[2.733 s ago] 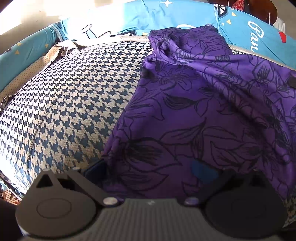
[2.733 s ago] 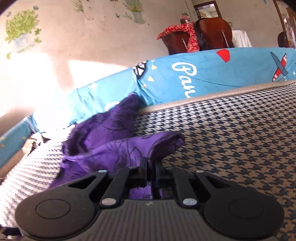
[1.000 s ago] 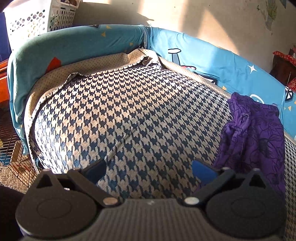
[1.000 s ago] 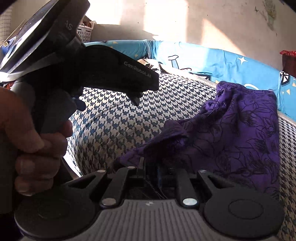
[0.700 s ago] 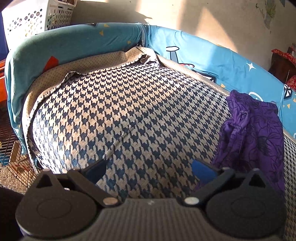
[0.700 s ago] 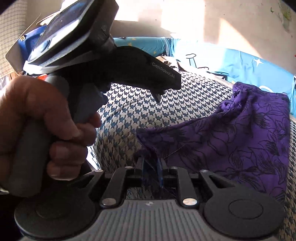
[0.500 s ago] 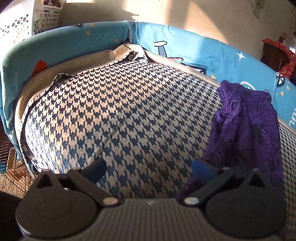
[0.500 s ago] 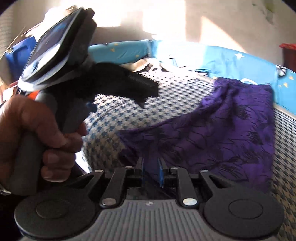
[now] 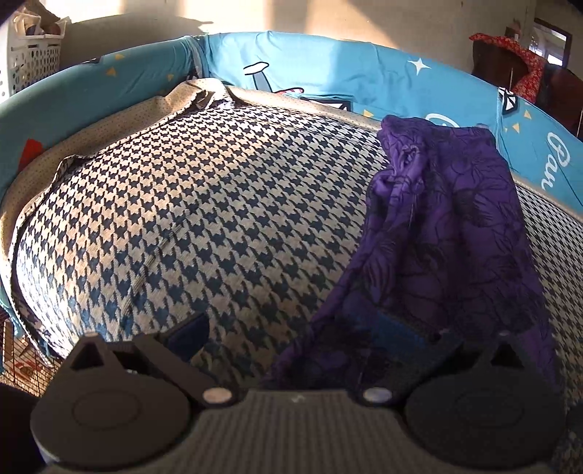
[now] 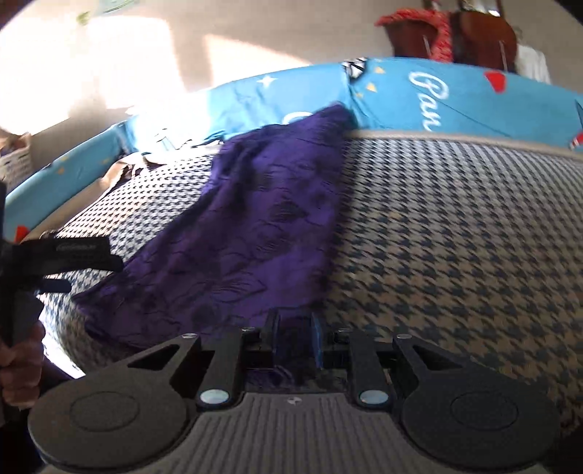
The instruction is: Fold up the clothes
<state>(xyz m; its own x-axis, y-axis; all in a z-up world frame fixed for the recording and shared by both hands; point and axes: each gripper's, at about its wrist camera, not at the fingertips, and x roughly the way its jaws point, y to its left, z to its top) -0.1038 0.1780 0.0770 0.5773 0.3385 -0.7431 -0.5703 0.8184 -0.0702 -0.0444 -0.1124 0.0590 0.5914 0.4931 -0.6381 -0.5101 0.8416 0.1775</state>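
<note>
A purple garment with a dark flower print (image 9: 437, 226) lies stretched along the houndstooth bed from the far blue bumper to the near edge. My right gripper (image 10: 294, 339) is shut on the garment's near hem, and purple cloth (image 10: 255, 226) fills the narrow gap between its fingers. My left gripper (image 9: 291, 331) stands open at the near left corner of the garment. That corner drapes over its right finger (image 9: 397, 328), while the left finger (image 9: 189, 333) is bare. In the right wrist view the left gripper (image 10: 73, 255) shows at the left edge, held by a hand (image 10: 18, 364).
The bed cover (image 9: 200, 200) is blue and cream houndstooth and drops off at the near left edge (image 9: 25, 317). A blue printed bumper (image 9: 328, 62) rings the far side. A white laundry basket (image 9: 29, 62) stands far left. A red cloth on dark furniture (image 10: 437, 29) is behind.
The right gripper has pulled the garment's hem toward me and swung right, drawing the cloth out long. The left gripper has turned right, and the garment's corner now lies over its right finger.
</note>
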